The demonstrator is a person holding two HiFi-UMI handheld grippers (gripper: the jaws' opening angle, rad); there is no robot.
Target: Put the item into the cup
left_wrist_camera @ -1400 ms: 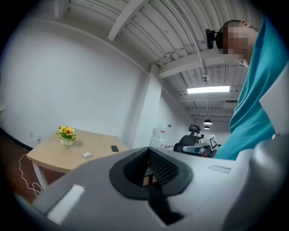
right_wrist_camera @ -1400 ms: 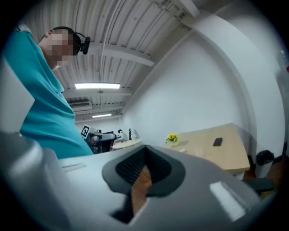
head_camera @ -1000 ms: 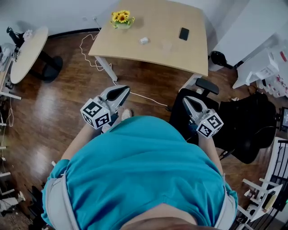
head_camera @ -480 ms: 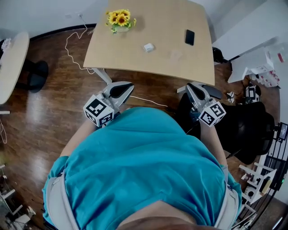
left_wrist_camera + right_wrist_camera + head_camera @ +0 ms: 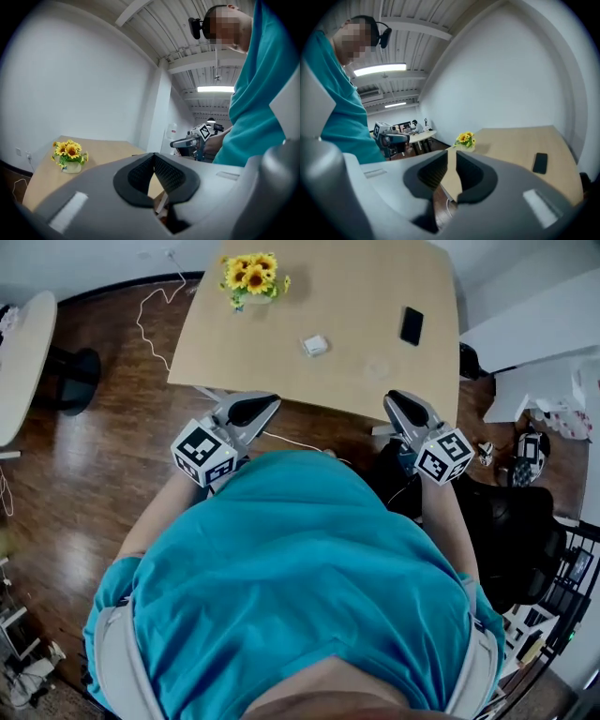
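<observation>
A small white item (image 5: 315, 345) lies on the light wooden table (image 5: 281, 362). A clear cup (image 5: 379, 368), faint against the wood, stands just to its right. My left gripper (image 5: 253, 407) hovers at the table's near edge, its pads (image 5: 140, 171) touching at the tips with nothing held. My right gripper (image 5: 401, 401) is at the near edge below the cup. Its jaws are opening, a narrow gap shows between the pads (image 5: 469, 171), and nothing is between them. In the gripper views, the left gripper (image 5: 153, 157) and right gripper (image 5: 452, 157) both point across the table.
A pot of sunflowers (image 5: 253, 273) stands at the table's far left and a black phone (image 5: 411, 325) at its right. A black office chair (image 5: 511, 521) is on my right, a round table (image 5: 23, 343) on the far left, and a white cable (image 5: 155, 320) trails on the wooden floor.
The person has stepped toward the table, which now lies closer and more central. Both grippers have come forward with the body to the table's near edge.
</observation>
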